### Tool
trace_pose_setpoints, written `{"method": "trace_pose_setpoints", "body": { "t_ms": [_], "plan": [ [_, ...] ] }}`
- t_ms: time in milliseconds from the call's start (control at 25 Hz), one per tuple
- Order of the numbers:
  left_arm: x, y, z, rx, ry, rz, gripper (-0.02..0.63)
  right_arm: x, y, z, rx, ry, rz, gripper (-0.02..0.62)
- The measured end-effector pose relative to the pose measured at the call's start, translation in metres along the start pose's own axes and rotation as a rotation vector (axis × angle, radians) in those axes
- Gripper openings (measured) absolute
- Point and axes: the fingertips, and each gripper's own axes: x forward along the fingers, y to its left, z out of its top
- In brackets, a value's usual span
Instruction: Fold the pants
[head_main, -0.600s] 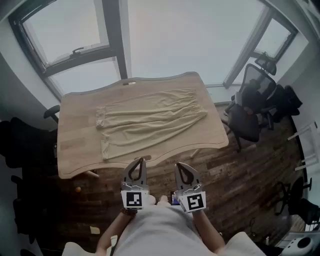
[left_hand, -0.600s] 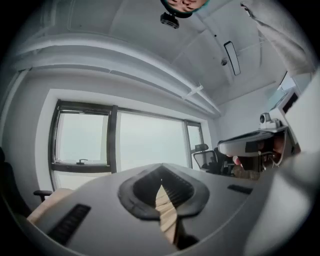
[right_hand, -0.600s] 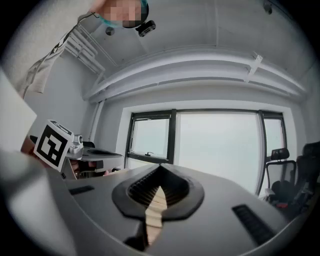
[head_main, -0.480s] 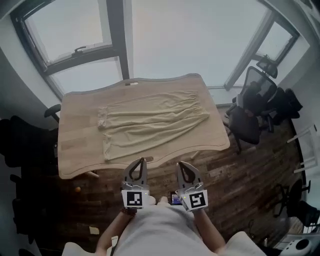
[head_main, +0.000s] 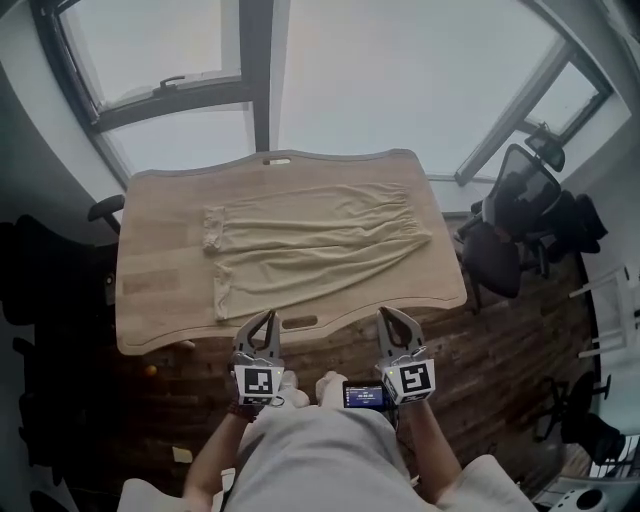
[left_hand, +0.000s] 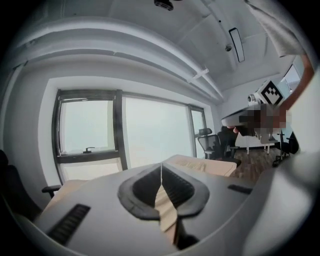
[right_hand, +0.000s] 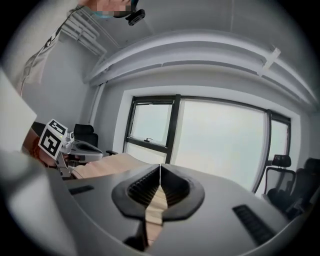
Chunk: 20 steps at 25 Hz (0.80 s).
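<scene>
Short of table (head_main: 150, 300) near edge | left gripper (head_main: 267, 316), right gripper (head_main: 389, 313): fingers pressed together, empty | pants (head_main: 310, 245) flat, inside all edges

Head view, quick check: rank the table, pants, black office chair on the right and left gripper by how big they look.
1. table
2. pants, spread on it
3. office chair
4. left gripper, the smallest even though it is nearest the camera, which enlarges it
</scene>
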Motion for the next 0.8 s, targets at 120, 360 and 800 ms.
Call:
{"method": "trace_pose_setpoints", "body": {
  "t_ms": [120, 360, 800],
  "plan": [
    [0.011, 0.002, -0.013, 0.025, 0.034, -0.011, 0.009, 0.012, -0.019, -0.01, -0.038, 0.032, 0.008, 0.005],
    [0.05, -0.005, -0.056, 0.134, 0.155, -0.056, 0.015, 0.054, -0.071, -0.06, -0.084, 0.12, 0.071, 0.005],
    [0.134, -0.043, -0.169, 0.266, 0.506, -0.175, 0.105, 0.132, -0.192, -0.209, -0.225, 0.362, 0.285, 0.006]
  ]
}}
